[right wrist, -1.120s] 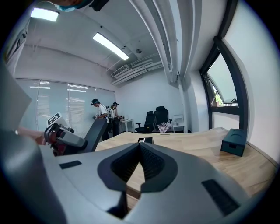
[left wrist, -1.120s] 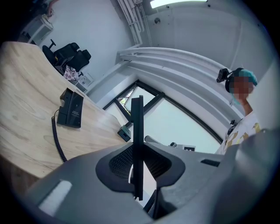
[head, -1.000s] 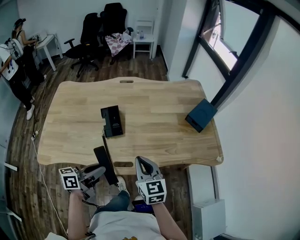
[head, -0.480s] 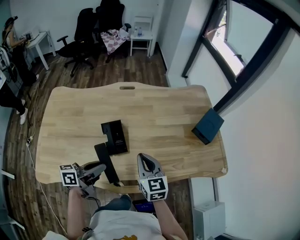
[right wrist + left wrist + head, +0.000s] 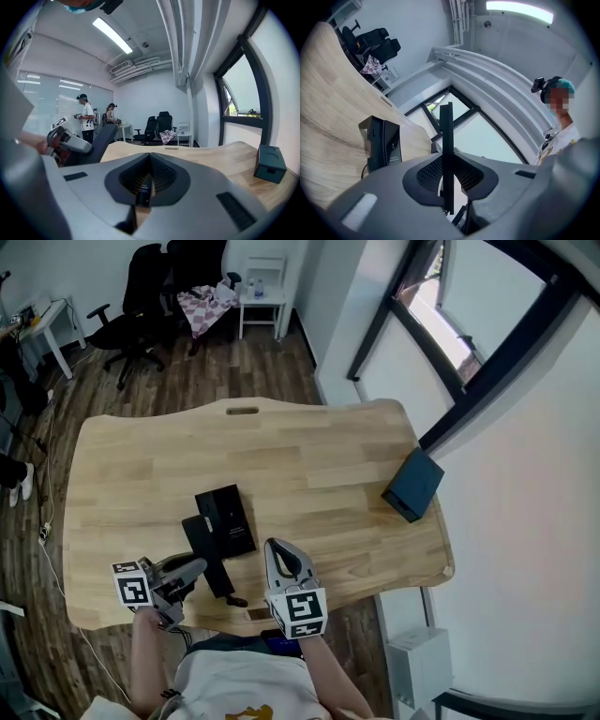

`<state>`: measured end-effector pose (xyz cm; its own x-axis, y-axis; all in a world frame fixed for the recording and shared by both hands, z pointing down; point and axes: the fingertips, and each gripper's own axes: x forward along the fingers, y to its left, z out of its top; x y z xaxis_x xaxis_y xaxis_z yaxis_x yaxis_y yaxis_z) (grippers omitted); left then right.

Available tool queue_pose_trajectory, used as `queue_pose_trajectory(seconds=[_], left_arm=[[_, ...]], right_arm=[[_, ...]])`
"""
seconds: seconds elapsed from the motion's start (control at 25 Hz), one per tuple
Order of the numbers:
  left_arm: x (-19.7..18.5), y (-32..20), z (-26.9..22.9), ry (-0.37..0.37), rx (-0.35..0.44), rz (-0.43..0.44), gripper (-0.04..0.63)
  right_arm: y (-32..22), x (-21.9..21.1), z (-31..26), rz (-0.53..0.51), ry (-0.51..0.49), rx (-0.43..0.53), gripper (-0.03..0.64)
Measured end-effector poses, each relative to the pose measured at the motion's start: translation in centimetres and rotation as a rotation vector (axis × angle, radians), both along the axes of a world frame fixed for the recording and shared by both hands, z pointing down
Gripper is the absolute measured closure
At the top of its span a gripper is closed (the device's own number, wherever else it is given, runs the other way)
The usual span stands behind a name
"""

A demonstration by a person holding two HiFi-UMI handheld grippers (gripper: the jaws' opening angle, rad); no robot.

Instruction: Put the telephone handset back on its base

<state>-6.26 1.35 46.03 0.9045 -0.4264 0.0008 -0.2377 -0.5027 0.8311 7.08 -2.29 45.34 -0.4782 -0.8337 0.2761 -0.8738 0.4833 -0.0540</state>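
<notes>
The black telephone base (image 5: 225, 519) lies on the wooden table (image 5: 309, 465), left of centre near the front. The black handset (image 5: 208, 554) hangs just left of and in front of the base, over the table's near edge. My left gripper (image 5: 195, 568) is shut on its lower part. In the left gripper view the handset (image 5: 446, 140) stands edge-on between the pads, with the base (image 5: 382, 143) beyond to the left. My right gripper (image 5: 275, 549) hovers to the right of the handset with its fingertips together and nothing held. The right gripper view shows the right gripper (image 5: 150, 164) and the handset (image 5: 101, 140) at left.
A dark blue box (image 5: 412, 486) sits at the table's right edge, also seen as the box (image 5: 268, 161) in the right gripper view. Office chairs (image 5: 141, 287) and a small white table (image 5: 258, 296) stand behind. A window wall (image 5: 487, 352) runs along the right.
Both grippers and the handset have moved forward from below the table's front edge to over it. The handset now sits close beside the base.
</notes>
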Motion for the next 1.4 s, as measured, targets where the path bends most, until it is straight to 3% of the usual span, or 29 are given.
queue_pose_trajectory(seconds=[0.4, 0.76, 1.4], left_arm=[[-0.4, -1.7, 0.4, 0.017, -0.016, 0.0, 0.525], [-0.6, -2.8, 0.5, 0.022, -0.01, -0.036, 0.525], [-0.5, -3.6, 3.0, 0.0, -0.063, -0.043, 0.525]], right_arm=[[-0.9, -0.3, 0.0, 0.022, -0.002, -0.005, 0.611], [-2.2, -1.0, 0.7, -0.043, 0.01, -0.01, 0.611], [-4.6, -1.0, 3.4, -0.068, -0.036, -0.08, 0.611]])
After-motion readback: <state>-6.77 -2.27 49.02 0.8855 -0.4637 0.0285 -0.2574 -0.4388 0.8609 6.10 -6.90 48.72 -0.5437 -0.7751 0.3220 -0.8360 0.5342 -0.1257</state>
